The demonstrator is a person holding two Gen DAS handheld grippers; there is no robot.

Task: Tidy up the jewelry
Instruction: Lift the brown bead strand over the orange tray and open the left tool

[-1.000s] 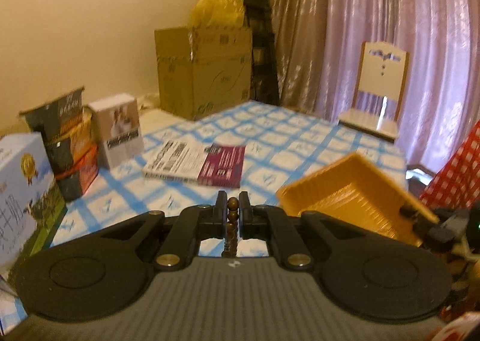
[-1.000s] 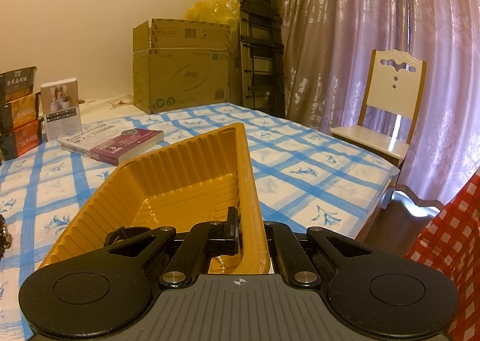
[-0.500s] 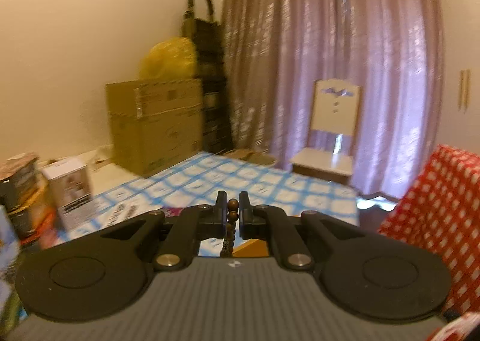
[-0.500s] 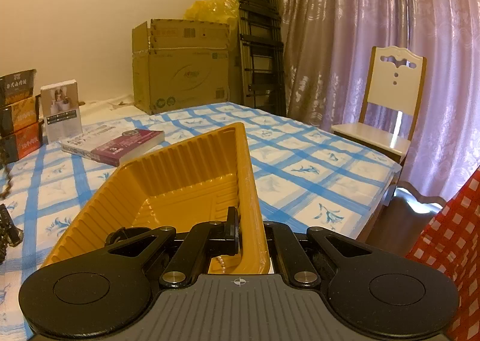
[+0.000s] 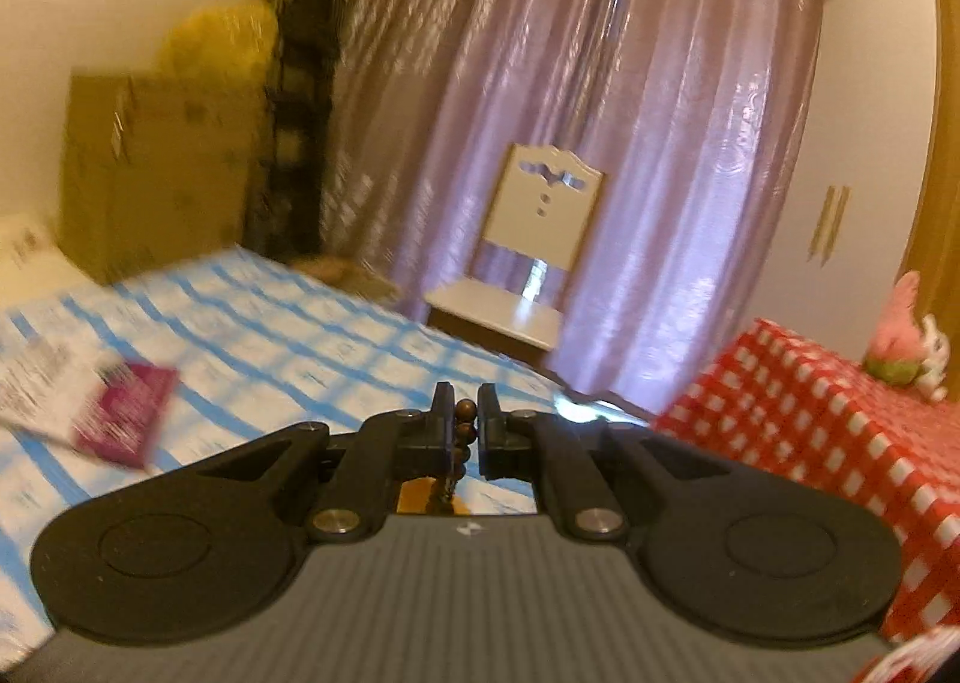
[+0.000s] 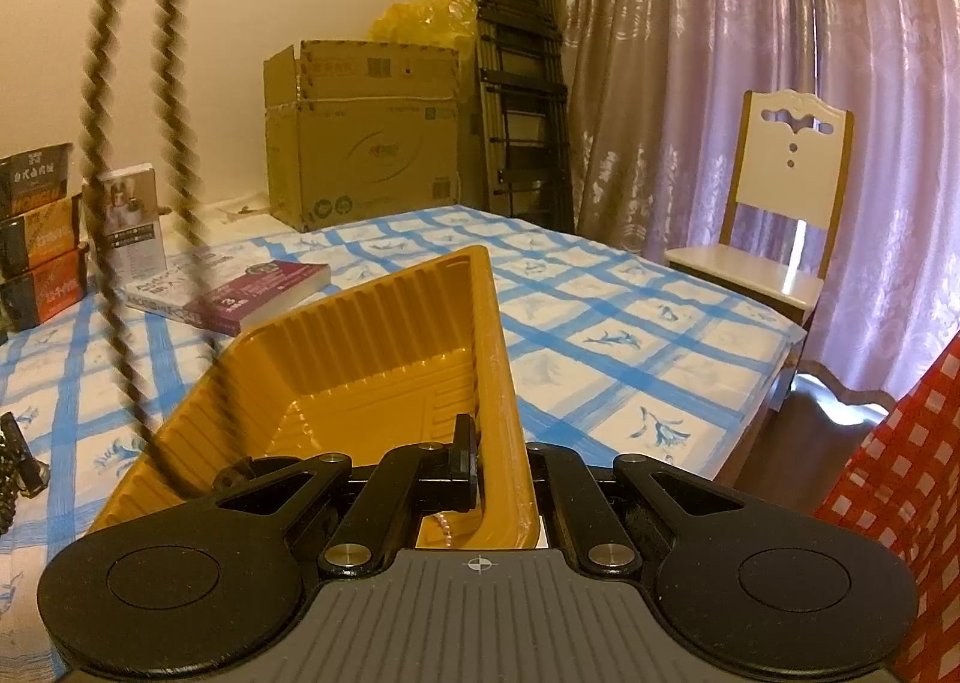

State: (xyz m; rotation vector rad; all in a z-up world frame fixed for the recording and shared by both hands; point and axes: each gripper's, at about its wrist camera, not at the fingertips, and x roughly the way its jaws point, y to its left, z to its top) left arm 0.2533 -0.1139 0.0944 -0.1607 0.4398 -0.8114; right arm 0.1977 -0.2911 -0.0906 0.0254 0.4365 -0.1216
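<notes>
Bead strand lifted high while the tray is pinned steady

Left gripper (image 5: 463,431) is closed on a brown bead necklace (image 6: 102,155), which dangles over the orange tray (image 6: 384,347) for lowering in; right gripper (image 6: 501,473) clamps the tray's near wall so it stays put on the tablecloth (image 6: 630,335)

We see a brown wooden bead string (image 5: 463,431) between black left tongs (image 5: 463,413), a ribbed orange-yellow plastic tray (image 6: 384,359) on a white tabletop cloth with blue checks (image 6: 630,335), a red-and-white gingham cloth (image 5: 840,431), and shiny mauve curtains (image 5: 600,113).
</notes>
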